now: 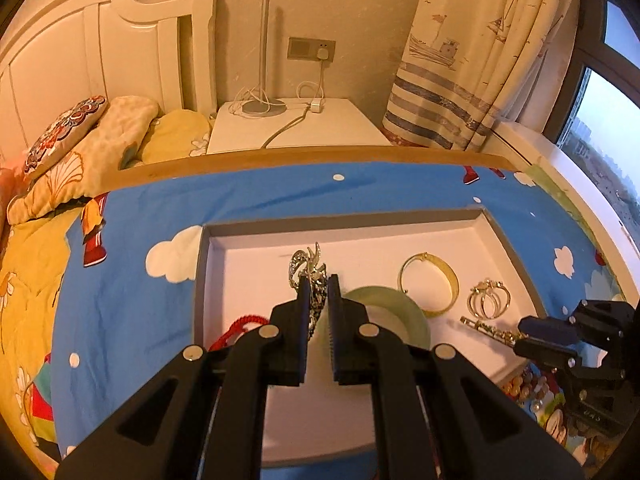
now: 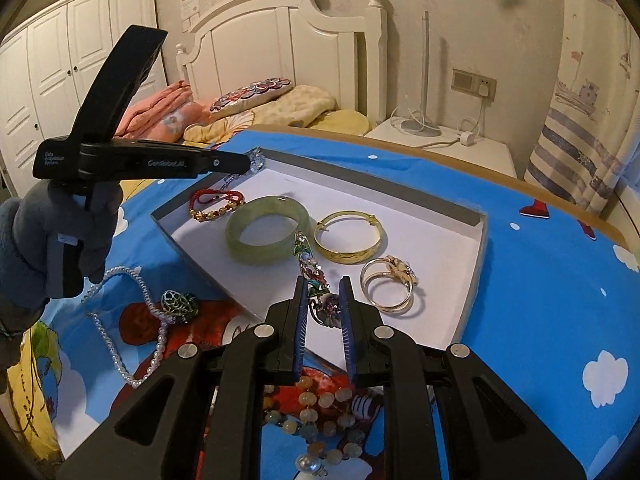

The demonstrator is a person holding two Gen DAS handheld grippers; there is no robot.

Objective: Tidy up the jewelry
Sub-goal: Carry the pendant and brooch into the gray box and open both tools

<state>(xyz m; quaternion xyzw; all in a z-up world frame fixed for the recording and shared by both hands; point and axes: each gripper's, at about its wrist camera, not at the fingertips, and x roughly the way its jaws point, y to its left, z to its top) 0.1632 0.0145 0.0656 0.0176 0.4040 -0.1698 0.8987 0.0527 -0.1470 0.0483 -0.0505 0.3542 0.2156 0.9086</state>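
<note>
The left gripper (image 1: 318, 286) has its fingers nearly closed, pinching a silver brooch (image 1: 306, 266) above the white tray (image 1: 486, 222). The right gripper (image 2: 323, 288) has its fingers slightly apart around a colourful hairpin (image 2: 310, 266) at the tray's near edge. A green bangle (image 2: 267, 233), a gold bangle (image 2: 350, 236) and rings (image 2: 388, 284) lie inside. The tray rests on a blue cloth (image 2: 540, 320).

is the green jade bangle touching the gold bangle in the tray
Apart. The right wrist view shows the green jade bangle and the gold bangle lying side by side, with white tray floor and an enamel brooch between them.
</note>
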